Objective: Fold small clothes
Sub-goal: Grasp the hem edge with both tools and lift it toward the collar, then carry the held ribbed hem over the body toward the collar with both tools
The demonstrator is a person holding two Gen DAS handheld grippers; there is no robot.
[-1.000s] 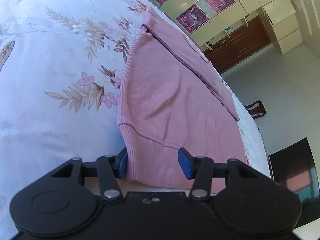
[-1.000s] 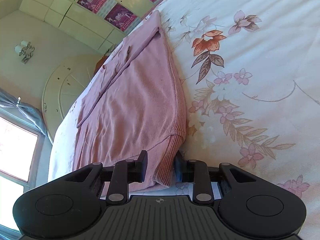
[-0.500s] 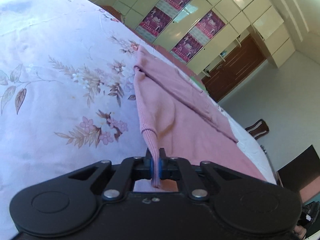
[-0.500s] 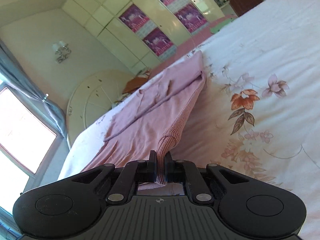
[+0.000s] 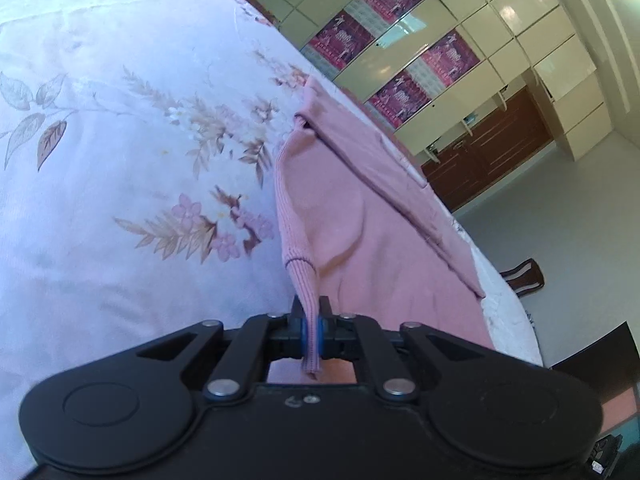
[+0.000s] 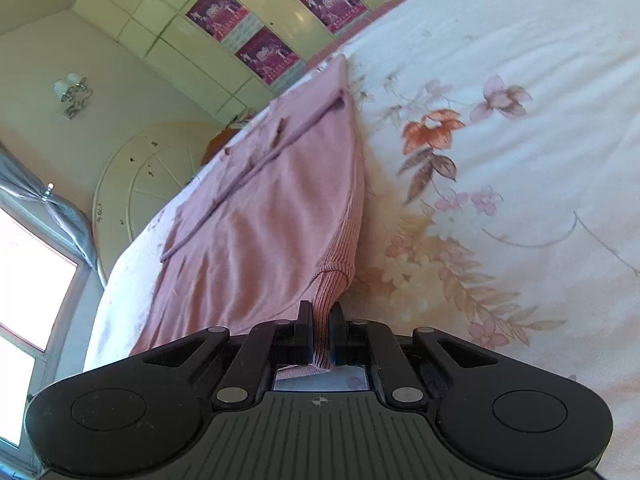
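Lifting both ribbed hem corners together would fold evenly, since left gripper and right gripper jaws clench the pink knitted sweater ahead.

A big bed with a flowery white cover fills the left; a pink sweater lies on it.

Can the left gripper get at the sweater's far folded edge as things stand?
Probably not: the left gripper is shut on the pink sweater's ribbed hem, so it must release first; nothing lies across the sweater.
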